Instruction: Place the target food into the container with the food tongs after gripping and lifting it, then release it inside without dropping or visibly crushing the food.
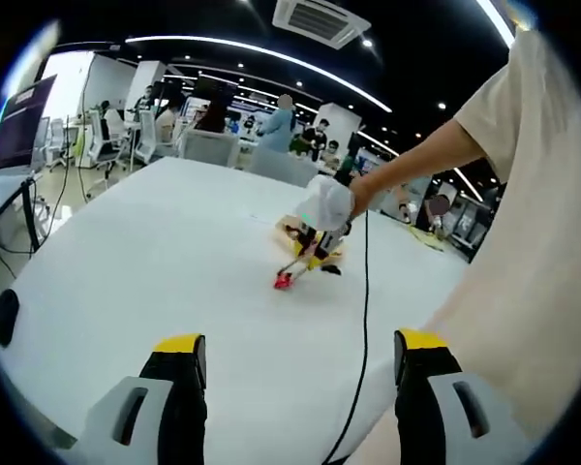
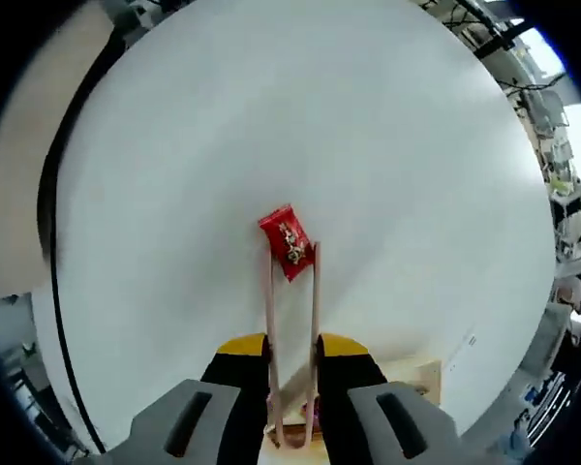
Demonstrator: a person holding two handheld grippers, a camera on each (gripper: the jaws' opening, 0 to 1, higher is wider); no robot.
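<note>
One small red snack packet [image 2: 289, 242] sits at twelve o'clock between the food tongs [image 2: 292, 320] tips, on the white table [image 2: 368, 145]. Right gripper [image 2: 292, 351] squeezes the tongs; left gripper [image 1: 300, 354] gapes empty. Light, crinkly, slippery — pinch mid-body gently.

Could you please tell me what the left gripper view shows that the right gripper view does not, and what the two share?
The left gripper view alone takes in the left gripper, its jaws wide apart, the person's arm, a hanging black cable, and office chairs behind the table.

The right gripper view alone looks down the wooden tongs from above, with the wooden container beside its jaws.

Both show the white table, the right gripper shut on the tongs, and the red snack packet at the tips.
</note>
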